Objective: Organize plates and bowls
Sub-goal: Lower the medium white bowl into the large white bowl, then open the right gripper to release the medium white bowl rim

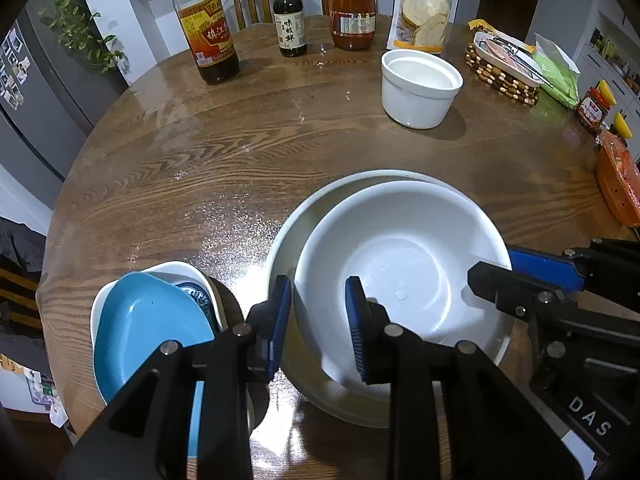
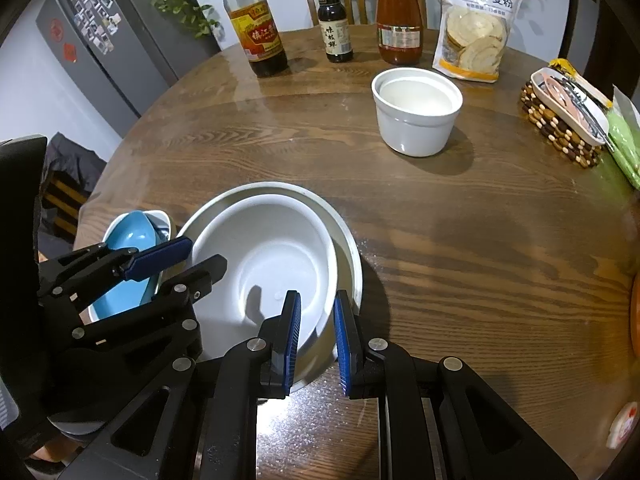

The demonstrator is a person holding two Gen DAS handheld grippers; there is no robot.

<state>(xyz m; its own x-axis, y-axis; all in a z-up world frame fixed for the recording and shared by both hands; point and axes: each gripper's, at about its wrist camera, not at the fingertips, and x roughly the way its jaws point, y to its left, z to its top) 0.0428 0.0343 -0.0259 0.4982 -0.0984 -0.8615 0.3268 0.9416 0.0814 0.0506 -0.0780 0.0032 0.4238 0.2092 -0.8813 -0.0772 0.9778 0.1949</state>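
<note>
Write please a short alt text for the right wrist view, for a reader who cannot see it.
The right hand-held gripper straddles the near rim of a white bowl nested in a larger one, while the left hand-held gripper is at its other side. Behind stand a blue plate, a white pot and sauce bottles on a wooden table.

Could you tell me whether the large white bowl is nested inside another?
Nested: the large white bowl sits inside a wider pale bowl, whose rim shows around it.
</note>
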